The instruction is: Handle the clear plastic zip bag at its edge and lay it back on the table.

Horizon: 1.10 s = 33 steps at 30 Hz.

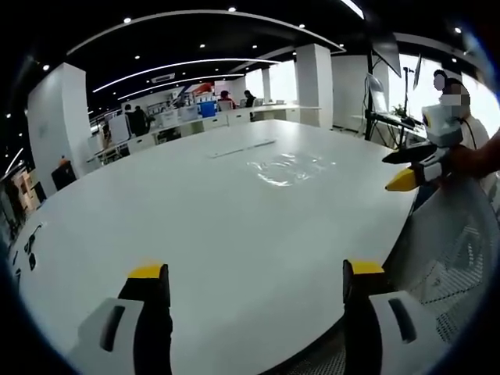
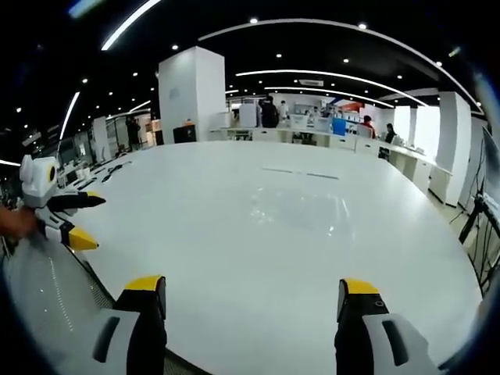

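Left gripper view: we see clear zip bag [image 1: 291, 167] flat on white table [image 1: 195, 226], well beyond left gripper [image 1: 256, 281], jaws apart, empty; right gripper [image 2: 255, 295] likewise spread, bag [image 2: 301, 209] ahead, untouched

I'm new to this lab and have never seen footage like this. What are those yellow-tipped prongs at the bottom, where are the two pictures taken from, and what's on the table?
Each picture comes from a fisheye camera riding on a hand-held gripper, looking forward along its two jaws. The left gripper rises from the bottom of the left gripper view, the right gripper from the bottom of the right gripper view. Both stand open and hold nothing. Each gripper also shows at the edge of the other's view, held by a person's hand. On the big white table lies the clear plastic zip bag, flat and hard to see, a glinting patch in the right gripper view too. An office with people lies behind.
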### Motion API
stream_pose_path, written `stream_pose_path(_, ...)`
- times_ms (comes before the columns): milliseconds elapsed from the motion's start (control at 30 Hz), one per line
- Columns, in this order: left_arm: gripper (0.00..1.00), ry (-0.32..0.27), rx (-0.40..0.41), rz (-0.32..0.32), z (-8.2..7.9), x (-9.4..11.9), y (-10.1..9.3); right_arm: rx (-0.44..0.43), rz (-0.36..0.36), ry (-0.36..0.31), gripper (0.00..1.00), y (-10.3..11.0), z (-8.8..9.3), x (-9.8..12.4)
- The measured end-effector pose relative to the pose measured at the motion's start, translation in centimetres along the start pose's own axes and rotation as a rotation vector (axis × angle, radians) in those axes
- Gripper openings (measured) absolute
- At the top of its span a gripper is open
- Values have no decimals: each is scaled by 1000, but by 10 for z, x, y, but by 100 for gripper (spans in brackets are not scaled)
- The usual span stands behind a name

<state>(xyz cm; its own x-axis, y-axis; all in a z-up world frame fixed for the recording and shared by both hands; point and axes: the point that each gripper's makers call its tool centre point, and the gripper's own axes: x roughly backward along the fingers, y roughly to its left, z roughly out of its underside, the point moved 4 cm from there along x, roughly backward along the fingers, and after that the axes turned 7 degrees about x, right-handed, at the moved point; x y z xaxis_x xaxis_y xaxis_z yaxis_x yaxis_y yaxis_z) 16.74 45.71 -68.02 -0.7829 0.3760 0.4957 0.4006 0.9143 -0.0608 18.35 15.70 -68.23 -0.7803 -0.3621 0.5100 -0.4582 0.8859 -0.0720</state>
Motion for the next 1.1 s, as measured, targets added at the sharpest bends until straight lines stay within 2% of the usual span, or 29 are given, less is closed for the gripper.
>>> stream_pose_path(100, 90, 16, 15, -1, 2, 0, 0, -4, 16, -35, 92, -3, -4, 3)
stream_pose_path(267, 90, 8, 13, 19, 2, 0, -1, -4, 20, -52, 92, -2, -6, 3)
stream_pose_path(400, 91, -4, 25, 20, 0, 1, -2, 14, 19, -17, 91, 0, -2, 2)
stream_pose_path(700, 87, 2, 18, 41, -4, 5, -11, 25, 20, -11, 91, 0, -4, 5)
stream_pose_path(767, 89, 2, 17, 42, -3, 5, -11, 25, 18, -25, 91, 1, -6, 7)
stream_pose_path(800, 89, -2, 11, 39, -4, 4, -10, -17, -7, -80, 93, 4, -13, 7)
stream_pose_path(833, 89, -1, 9, 38, -4, 4, -10, -9, 3, -79, 94, 2, -13, 8)
stream_pose_path(900, 90, 4, 7, 34, -4, 4, -10, 23, 20, -21, 94, 0, -5, 7)
stream_pose_path(1000, 91, -3, 11, 37, -5, 5, -10, 25, 0, -46, 95, 2, -8, 6)
stream_pose_path(1100, 93, 3, 2, 44, -5, 5, -12, 12, 2, -39, 95, 0, -7, 6)
